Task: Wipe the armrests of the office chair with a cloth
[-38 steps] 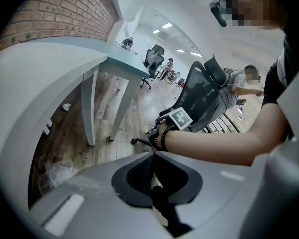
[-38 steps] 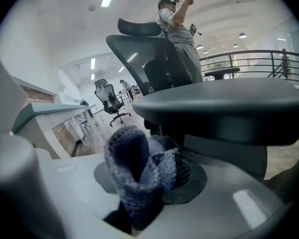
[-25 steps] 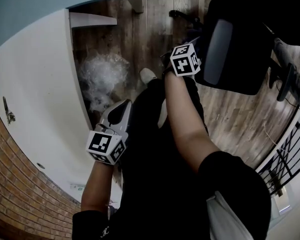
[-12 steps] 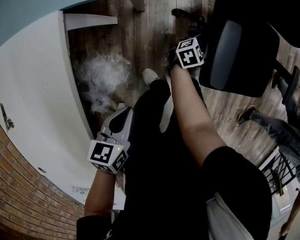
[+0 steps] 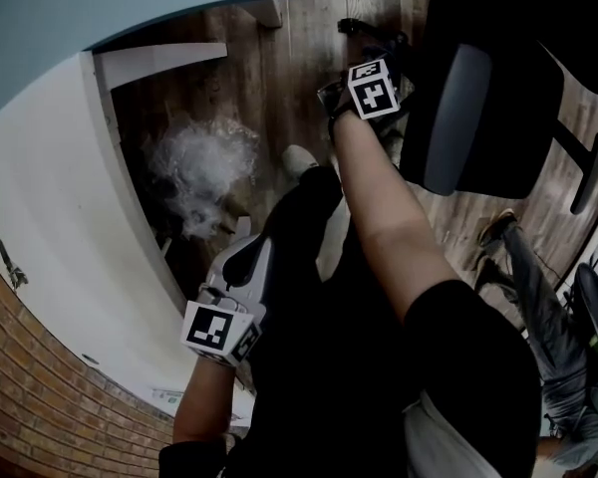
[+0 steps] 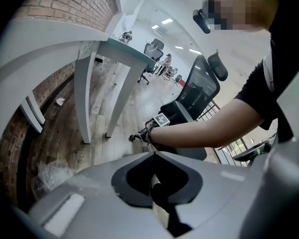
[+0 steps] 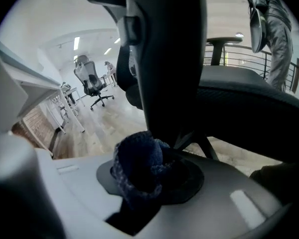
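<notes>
The black office chair (image 5: 498,88) stands at the upper right of the head view, its grey armrest pad (image 5: 456,118) facing me. My right gripper (image 5: 374,88) is up against the chair's left side, shut on a bunched dark blue cloth (image 7: 138,164). In the right gripper view the cloth sits just in front of a black upright chair part (image 7: 167,59), with the seat (image 7: 254,108) to the right and the far armrest (image 7: 224,43) behind. My left gripper (image 5: 241,257) hangs low by my leg, away from the chair, jaws shut on nothing (image 6: 154,156).
A white desk (image 5: 60,227) curves along the left, with crumpled clear plastic (image 5: 194,162) on the wood floor beneath it. Another person (image 5: 548,347) stands at the lower right beside a railing. Other office chairs (image 7: 92,86) stand far off.
My right gripper has stayed against the chair while the chair shifted rightward in view. A person has walked into the lower right. The left gripper has sunk slightly lower.
</notes>
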Demonstrator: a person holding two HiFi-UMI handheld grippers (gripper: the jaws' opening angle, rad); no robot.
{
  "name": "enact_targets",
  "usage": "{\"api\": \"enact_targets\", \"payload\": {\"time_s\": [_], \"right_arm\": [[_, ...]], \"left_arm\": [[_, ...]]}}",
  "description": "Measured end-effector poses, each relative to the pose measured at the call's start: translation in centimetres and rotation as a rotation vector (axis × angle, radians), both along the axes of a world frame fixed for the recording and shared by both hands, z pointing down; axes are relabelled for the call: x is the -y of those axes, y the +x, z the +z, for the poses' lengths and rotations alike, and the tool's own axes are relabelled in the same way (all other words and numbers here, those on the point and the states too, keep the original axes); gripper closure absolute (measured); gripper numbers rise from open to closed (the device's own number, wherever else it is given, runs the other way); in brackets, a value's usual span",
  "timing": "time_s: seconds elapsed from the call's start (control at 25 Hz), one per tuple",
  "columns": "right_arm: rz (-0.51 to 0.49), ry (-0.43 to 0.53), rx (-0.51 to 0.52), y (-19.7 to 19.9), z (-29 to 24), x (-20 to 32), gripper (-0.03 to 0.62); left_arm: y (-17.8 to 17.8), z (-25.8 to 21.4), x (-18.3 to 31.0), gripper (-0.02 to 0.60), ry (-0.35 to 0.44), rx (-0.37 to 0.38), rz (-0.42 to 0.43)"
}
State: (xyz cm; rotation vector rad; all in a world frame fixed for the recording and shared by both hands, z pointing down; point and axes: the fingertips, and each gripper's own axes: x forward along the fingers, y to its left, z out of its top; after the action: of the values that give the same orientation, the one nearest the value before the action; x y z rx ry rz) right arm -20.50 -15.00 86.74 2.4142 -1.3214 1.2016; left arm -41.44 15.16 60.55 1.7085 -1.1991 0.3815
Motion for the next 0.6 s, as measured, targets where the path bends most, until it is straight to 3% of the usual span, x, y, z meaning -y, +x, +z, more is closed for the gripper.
{"api": "enact_targets", "payload": {"time_s": [0.44, 0.6], "right_arm": [[0.118, 0.107, 0.09, -0.9, -6.5, 0.3, 0.496], [0.055, 0.14, 0.05, -1.3, -9.8, 1.3, 0.496]], "left_arm": [[-1.1, -3.1, 2.0, 0.575, 0.034, -0.002, -0.014], [-0.8, -4.8, 2.4, 0.575, 0.051, -0.007, -0.01]]}}
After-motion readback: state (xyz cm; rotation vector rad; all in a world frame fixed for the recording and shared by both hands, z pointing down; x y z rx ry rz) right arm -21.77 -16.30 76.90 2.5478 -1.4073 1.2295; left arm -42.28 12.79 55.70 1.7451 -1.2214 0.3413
